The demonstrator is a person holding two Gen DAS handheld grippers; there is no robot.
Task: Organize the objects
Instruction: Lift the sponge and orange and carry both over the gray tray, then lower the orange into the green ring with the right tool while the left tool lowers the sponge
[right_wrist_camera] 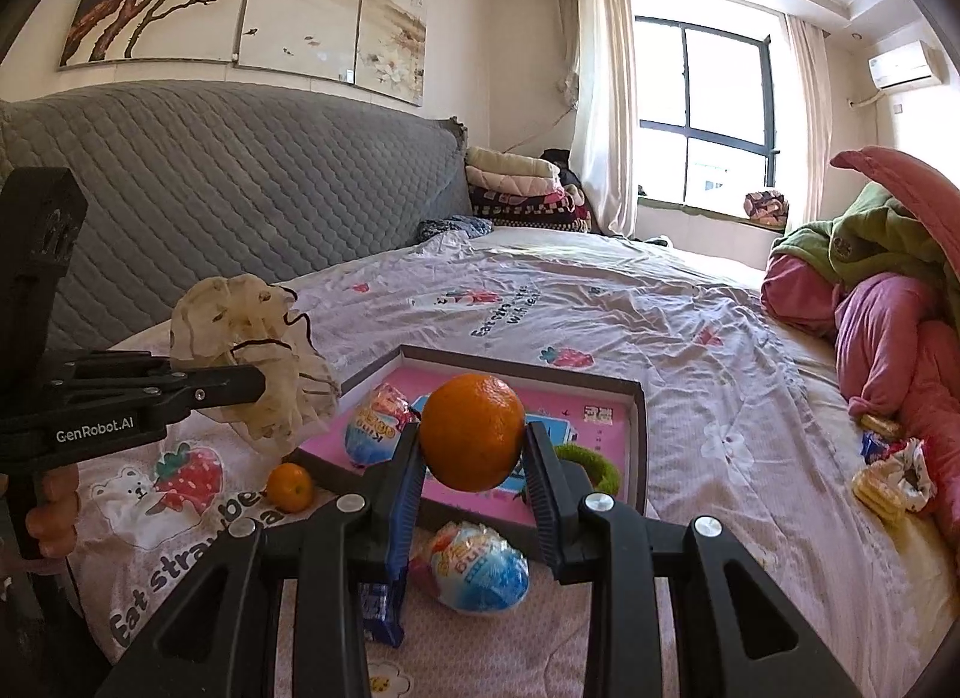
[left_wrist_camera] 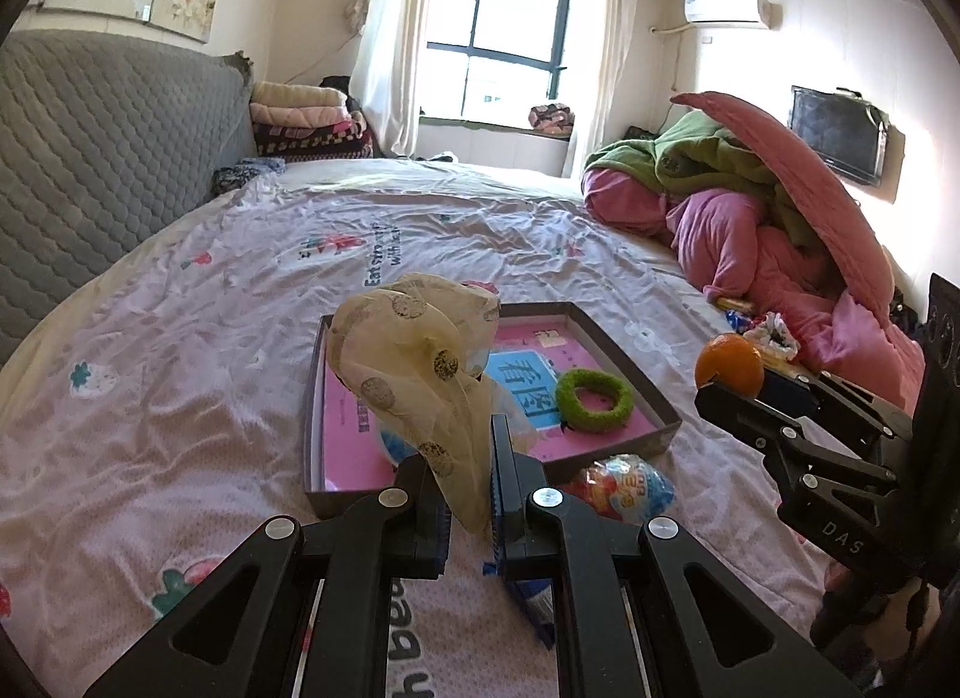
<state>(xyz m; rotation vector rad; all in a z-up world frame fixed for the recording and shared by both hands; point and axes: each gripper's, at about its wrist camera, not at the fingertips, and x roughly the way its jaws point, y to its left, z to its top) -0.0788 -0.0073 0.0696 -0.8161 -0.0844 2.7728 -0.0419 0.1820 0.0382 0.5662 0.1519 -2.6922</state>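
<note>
L gripper (left_wrist_camera: 465, 476) is pinched nearly shut on a sheer cream scarf (left_wrist_camera: 420, 362) w/ dark round spots; the cloth bunches up above the fingers and hangs over the near left corner of the box (left_wrist_camera: 624, 362). From the R camera the same scarf (right_wrist_camera: 252, 362) is seen lifted clear of the bed sheet (right_wrist_camera: 690, 350), dangling off the L gripper (right_wrist_camera: 240, 386), above the box's left edge.

R gripper (right_wrist_camera: 471, 458) is partly open, about as wide as the big orange (right_wrist_camera: 472, 439) clamped between its blue-padded fingers (right_wrist_camera: 408, 476). The orange is held up in the air, in front of the box (right_wrist_camera: 636, 434). In the L view that orange (left_wrist_camera: 729, 365) sits at the tip of the R gripper (left_wrist_camera: 720, 392), off to the right of the box.

The box is shallow, grey-walled, w/ a pink printed bottom. Inside: a green fuzzy ring (left_wrist_camera: 594, 401) toward the right side, and a foil-wrapped egg (right_wrist_camera: 381, 425) toward the left.

Outside the box, on the sheet: a second foil egg (right_wrist_camera: 480, 566) just by the near wall, a small orange (right_wrist_camera: 290, 487) near the left corner, a blue packet (right_wrist_camera: 381, 608) under the R fingers. Far right, next to the pink quilt (right_wrist_camera: 900, 338), lies a floral scrunchie (right_wrist_camera: 903, 479) among some snack packets.
</note>
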